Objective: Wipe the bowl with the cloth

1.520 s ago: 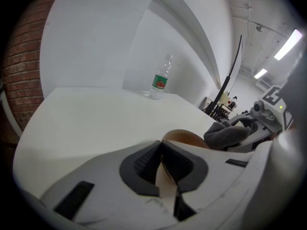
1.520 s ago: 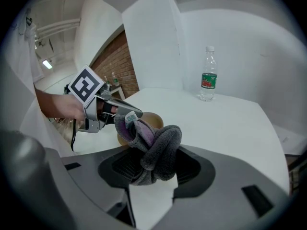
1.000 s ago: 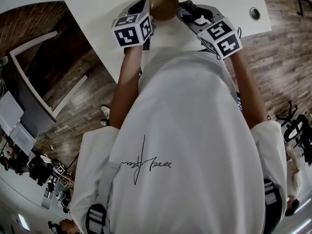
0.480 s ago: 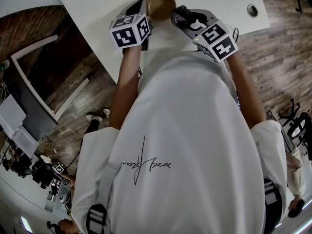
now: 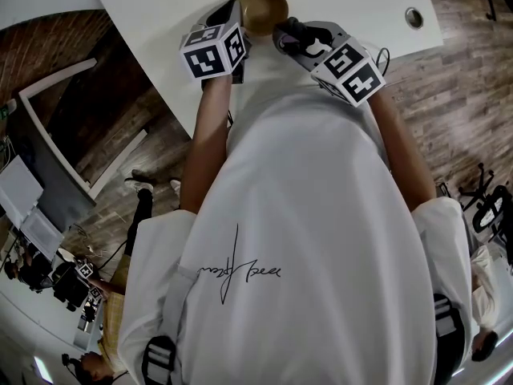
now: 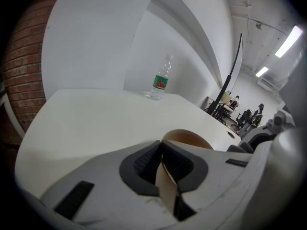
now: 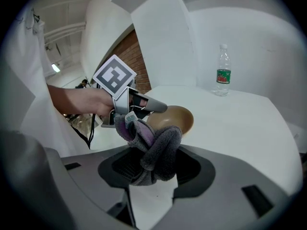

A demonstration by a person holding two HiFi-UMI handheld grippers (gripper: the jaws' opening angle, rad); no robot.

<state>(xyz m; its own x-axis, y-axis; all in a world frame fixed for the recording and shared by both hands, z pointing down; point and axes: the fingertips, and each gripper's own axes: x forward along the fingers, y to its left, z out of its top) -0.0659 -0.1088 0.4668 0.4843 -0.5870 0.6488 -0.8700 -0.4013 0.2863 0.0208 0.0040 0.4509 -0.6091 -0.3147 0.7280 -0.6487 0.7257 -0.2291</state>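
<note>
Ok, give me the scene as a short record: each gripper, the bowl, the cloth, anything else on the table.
left gripper: fingers shut on the rim of the bowl
right gripper: fingers shut on the bunched grey-purple cloth
bowl: brown, over the white table
cloth: right beside the bowl; contact unclear
other: plastic bottle upright on the far side of the table

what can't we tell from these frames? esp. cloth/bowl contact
- Whether the cloth touches the bowl: in the right gripper view the bunched cloth covers the bowl's near side; in the head view the right claw covers that spot.
- Bowl's lower wall: in the left gripper view the left claw clamps over it.
- Print on the bottle label: too small in both gripper views.
</note>
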